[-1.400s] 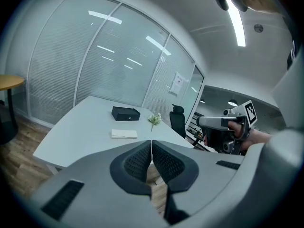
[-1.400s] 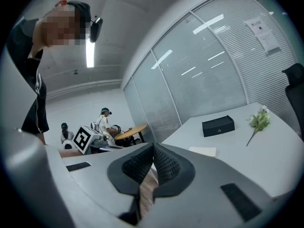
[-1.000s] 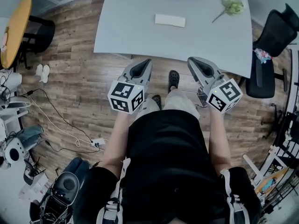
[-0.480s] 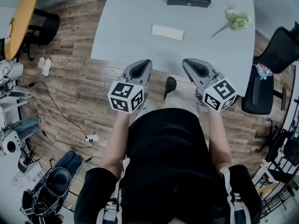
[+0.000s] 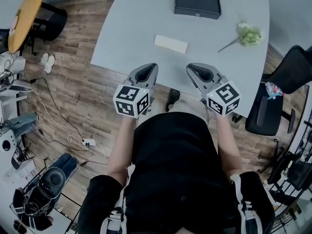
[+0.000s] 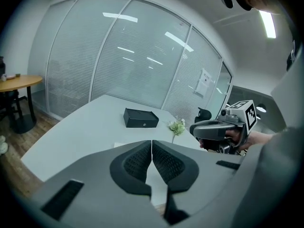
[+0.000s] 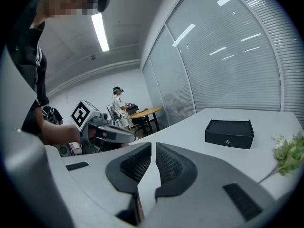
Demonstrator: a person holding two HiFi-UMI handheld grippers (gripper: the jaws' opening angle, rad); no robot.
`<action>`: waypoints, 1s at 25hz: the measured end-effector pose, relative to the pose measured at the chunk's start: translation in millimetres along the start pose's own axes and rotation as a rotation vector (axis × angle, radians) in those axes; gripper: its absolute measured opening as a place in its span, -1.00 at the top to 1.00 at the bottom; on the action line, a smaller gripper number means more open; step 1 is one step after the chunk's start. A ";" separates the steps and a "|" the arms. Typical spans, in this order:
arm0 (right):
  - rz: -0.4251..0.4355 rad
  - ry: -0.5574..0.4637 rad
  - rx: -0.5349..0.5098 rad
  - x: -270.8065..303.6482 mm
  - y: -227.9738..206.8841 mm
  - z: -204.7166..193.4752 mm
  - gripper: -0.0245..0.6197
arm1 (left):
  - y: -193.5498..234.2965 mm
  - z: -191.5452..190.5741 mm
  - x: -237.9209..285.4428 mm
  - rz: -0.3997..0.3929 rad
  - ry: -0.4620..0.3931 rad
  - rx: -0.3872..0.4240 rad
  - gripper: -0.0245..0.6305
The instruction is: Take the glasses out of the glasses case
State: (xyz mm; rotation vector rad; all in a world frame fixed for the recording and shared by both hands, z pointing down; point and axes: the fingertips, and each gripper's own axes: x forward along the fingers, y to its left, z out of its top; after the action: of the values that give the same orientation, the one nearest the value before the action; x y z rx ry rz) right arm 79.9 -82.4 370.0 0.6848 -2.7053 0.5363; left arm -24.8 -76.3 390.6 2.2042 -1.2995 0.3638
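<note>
The black glasses case [image 5: 197, 3] lies closed at the far side of the grey table [image 5: 136, 28]; it also shows in the left gripper view [image 6: 140, 118] and the right gripper view [image 7: 229, 133]. Both grippers hover side by side over the table's near edge, well short of the case. My left gripper [image 5: 147, 68] [image 6: 151, 148] is shut, pads touching, with nothing held. The jaws of my right gripper [image 5: 195, 69] [image 7: 153, 151] are opening; a narrow gap shows with nothing in it. No glasses are visible.
A white folded cloth [image 5: 171, 44] lies mid-table between the grippers and the case. A green flower sprig [image 5: 248, 34] rests at the right. A black office chair [image 5: 285, 74] stands right of the table, a round yellow table [image 5: 27, 13] far left, cables [image 5: 58, 126] on the wooden floor.
Both grippers have moved forward from above the floor to the table's near edge. The case and cloth now sit lower in the head view. The right gripper's cube turned slightly.
</note>
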 end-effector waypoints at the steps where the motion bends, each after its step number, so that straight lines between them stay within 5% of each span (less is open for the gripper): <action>1: 0.002 0.008 -0.009 1.3 -4.4 -0.9 0.77 | -0.2 0.8 3.2 0.005 0.000 -0.003 0.85; 14: -0.029 0.139 -0.142 31.5 -42.9 -16.9 0.45 | 18.1 -14.5 18.4 0.053 0.060 -0.047 0.85; 25: -0.108 0.287 -0.267 76.0 -72.8 -37.1 0.28 | 50.0 -22.7 60.6 0.020 0.120 -0.054 0.85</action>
State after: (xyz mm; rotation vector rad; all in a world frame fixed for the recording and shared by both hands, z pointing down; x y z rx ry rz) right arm 59.8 -156.0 451.3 0.6241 -2.3960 0.2207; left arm -37.1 -125.7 454.6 2.0927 -1.2533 0.4562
